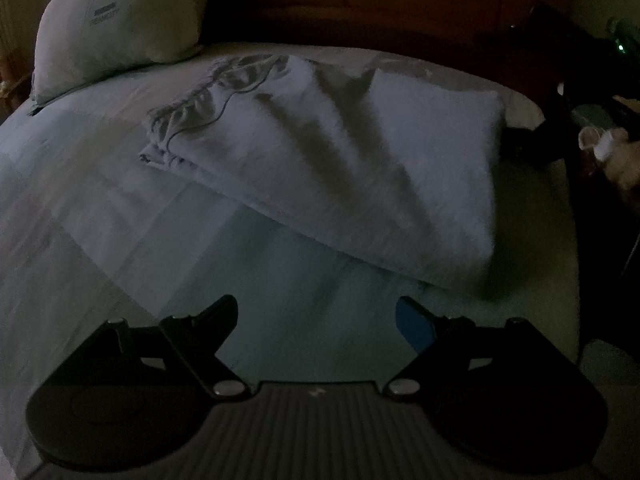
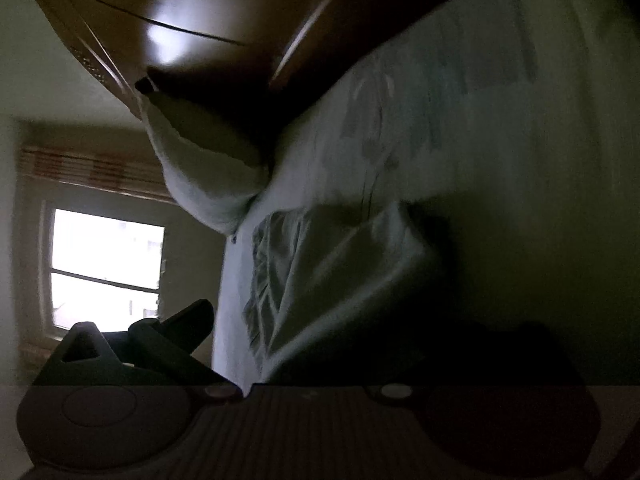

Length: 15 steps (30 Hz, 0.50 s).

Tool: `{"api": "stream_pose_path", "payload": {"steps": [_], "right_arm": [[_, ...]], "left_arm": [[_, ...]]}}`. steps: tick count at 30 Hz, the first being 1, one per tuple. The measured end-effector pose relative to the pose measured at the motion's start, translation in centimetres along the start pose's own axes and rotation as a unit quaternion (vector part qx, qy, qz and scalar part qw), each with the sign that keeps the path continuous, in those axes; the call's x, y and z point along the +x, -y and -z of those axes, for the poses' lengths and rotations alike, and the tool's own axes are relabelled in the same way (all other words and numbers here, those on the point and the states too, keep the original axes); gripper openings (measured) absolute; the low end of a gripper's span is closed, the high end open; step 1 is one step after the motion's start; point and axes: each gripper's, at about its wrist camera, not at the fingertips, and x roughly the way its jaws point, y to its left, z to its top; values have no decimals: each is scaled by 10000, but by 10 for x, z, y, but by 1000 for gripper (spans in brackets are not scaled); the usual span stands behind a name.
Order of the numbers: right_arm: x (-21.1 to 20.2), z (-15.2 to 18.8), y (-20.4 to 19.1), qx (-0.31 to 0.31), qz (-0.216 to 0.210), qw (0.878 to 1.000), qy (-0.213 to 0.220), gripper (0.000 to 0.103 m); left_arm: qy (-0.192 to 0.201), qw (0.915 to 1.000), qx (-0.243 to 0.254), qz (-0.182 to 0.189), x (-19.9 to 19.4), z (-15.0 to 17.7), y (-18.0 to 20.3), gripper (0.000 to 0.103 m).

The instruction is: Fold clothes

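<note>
A pale folded garment (image 1: 340, 168) with a dark graphic at its far left end lies on the bed (image 1: 100, 220). My left gripper (image 1: 316, 316) hovers open over the bare sheet just in front of the garment, with nothing between its fingers. In the right wrist view, which is rolled sideways, the same garment (image 2: 332, 276) lies straight ahead of my right gripper (image 2: 320, 320). Its jaws are spread wide and the garment's near edge reaches in between them. One finger (image 2: 188, 320) shows against the window; the other is lost in shadow. A hand (image 1: 620, 160) shows at the garment's right side.
A pillow (image 1: 116, 24) leans on the dark wooden headboard (image 1: 360, 4) at the back left. Dark furniture with a small green light (image 1: 620, 47) stands to the right of the bed. A bright window (image 2: 108, 268) is beyond the bed. The room is dim.
</note>
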Motion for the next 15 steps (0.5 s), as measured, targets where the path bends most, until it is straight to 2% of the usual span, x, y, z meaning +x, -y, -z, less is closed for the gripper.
{"api": "stream_pose_path", "payload": {"steps": [5, 8, 9, 10, 11, 12, 13, 15], "right_arm": [[1, -15, -8, -317, 177, 9990, 260, 102], [-1, -18, -13, -714, 384, 9960, 384, 92], [-2, -18, -15, -881, 490, 9941, 402, 81], [-2, -18, -17, -1047, 595, 9918, 420, 64], [-3, -18, -19, -1213, 700, 9892, 438, 56], [-3, -17, -21, -1379, 805, 9861, 456, 44], [-4, -17, -24, -1544, 910, 9827, 474, 27], [-4, -17, -28, -1872, 1118, 9746, 509, 14]], "left_arm": [[1, 10000, -89, -38, 2, 2, -6, 86], [-23, 9999, -90, -56, 5, 5, -8, 86], [-27, 9999, -89, -54, 6, 6, -8, 86], [-30, 9999, -92, -49, 6, 6, -8, 86], [-32, 9999, -94, -44, 7, 7, -8, 86], [-30, 9999, -100, -43, 6, 7, -9, 86], [-29, 9999, -106, -42, 5, 7, -9, 86], [-20, 9999, -111, -42, 5, 8, -9, 86]]}}
